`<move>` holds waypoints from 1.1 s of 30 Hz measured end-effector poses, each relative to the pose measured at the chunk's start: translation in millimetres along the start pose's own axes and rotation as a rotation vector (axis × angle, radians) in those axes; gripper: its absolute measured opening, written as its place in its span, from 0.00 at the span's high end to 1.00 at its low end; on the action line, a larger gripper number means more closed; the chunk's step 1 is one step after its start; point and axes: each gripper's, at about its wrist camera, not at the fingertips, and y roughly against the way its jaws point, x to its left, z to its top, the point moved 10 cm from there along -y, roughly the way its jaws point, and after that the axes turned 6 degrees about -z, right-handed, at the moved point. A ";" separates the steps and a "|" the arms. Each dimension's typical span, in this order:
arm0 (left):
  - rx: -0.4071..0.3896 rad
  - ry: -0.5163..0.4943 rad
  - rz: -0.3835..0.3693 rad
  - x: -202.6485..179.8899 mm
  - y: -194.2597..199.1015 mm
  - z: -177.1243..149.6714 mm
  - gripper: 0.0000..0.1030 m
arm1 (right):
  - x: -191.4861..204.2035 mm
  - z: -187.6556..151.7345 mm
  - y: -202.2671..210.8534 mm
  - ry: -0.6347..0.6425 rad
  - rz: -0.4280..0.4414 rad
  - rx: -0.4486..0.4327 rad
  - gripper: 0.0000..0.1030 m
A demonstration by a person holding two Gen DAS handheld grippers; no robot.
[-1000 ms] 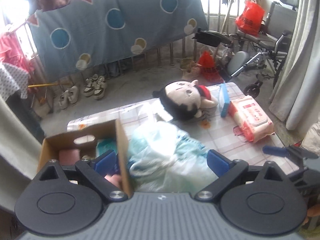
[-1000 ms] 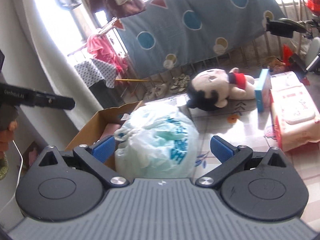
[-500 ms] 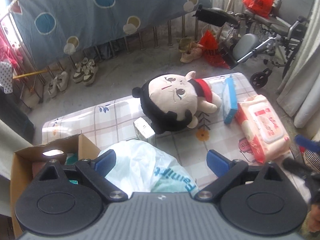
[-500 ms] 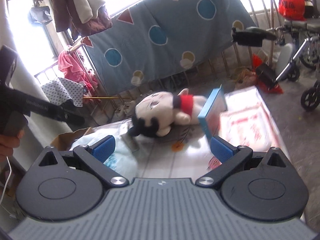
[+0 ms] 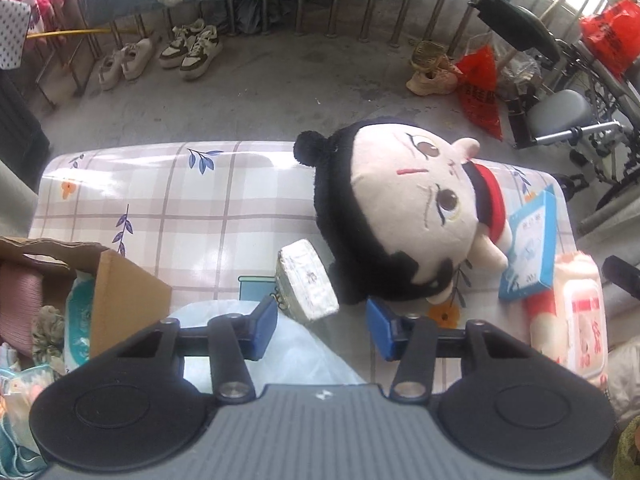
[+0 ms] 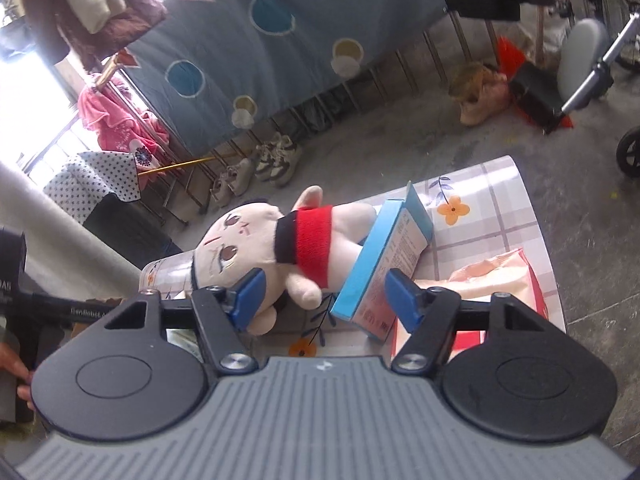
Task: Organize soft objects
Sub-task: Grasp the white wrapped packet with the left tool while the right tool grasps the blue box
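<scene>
Change over the last second: both grippers swung off the white-and-teal printed plastic bag and now faced the doll end of the desk. The bag [image 5: 280, 344] sat at 6 o'clock in the left view, just beside the box, under the left gripper. My read: bag step parked or done, doll is the next pick.

Largest to smallest:
- Desk [image 5: 168, 200]: glossy plaid oilcloth with leaf and flower prints, slick, rounded far corners.
- Brown corrugated cardboard box [image 5: 120, 292], 8 o'clock in left view: open top, stiff walls, already holding pink and teal soft items.
- Big-headed plush doll with black hair, cream face and red collar [image 5: 420, 216]: lying on its side at 1 o'clock in left view, fuzzy pile, squashy, bulky head, small limbs.
- Pink-and-white soft pack of wet wipes [image 5: 576, 320], 3 o'clock: crinkly film, pillow shape.
- Flat blue cardboard carton [image 6: 384, 260]: rigid, leaning against the doll's body and resting on the wipes pack.
- Small grey-white wrapped block [image 5: 308, 280]: touching the doll's hair, material unclear.

Left gripper [image 5: 322, 328]: fingers spread, holding nothing, low over the bag with the block just ahead of them. Right gripper [image 6: 322, 296]: fingers released and empty, doll's arm and the carton edge between them in view; contact cannot be told.
</scene>
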 end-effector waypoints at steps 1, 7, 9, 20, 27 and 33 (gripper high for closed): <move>0.000 0.006 -0.001 0.8 -4.3 2.7 0.53 | -1.8 3.1 -5.3 -0.005 -0.001 0.003 0.40; 0.007 0.029 0.031 10.8 -22.2 12.0 0.61 | -8.0 11.6 -24.3 -0.007 -0.014 0.016 0.43; 0.017 0.056 0.024 14.3 -27.7 12.8 0.64 | -9.8 11.6 -29.4 -0.018 -0.019 0.028 0.43; 0.023 0.102 0.025 25.8 -43.9 15.1 0.68 | -21.9 15.5 -79.8 -0.071 -0.081 0.118 0.49; 0.048 0.108 0.026 30.1 -55.2 12.4 0.68 | -29.7 10.9 -114.5 -0.088 -0.138 0.167 0.50; 0.058 0.098 0.033 31.4 -62.6 12.2 0.68 | -36.1 5.4 -126.8 -0.099 -0.137 0.191 0.55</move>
